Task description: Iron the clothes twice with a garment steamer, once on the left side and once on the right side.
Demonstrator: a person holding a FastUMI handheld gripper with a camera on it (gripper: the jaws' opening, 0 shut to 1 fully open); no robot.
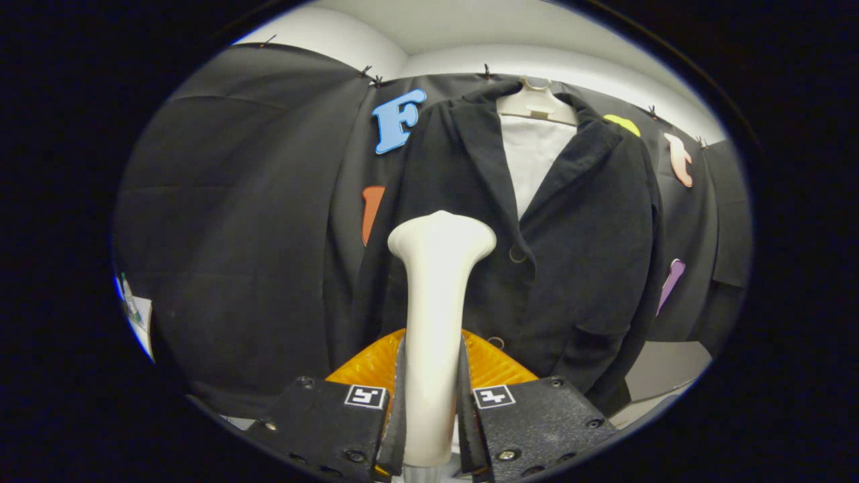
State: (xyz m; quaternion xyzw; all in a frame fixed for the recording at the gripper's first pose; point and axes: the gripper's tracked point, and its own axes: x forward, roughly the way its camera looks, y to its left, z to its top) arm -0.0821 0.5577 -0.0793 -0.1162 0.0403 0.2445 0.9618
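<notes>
We see our gripper clamped on the white handle of the garment steamer, both fingers pressing its sides. The steamer stands upright between them, its flared head rising just ahead. Beyond it hangs a black jacket on a white hanger, lapels open over a white lining. The steamer head lies before the jacket's panel left of the buttons; whether it touches the cloth we cannot tell.
</notes>
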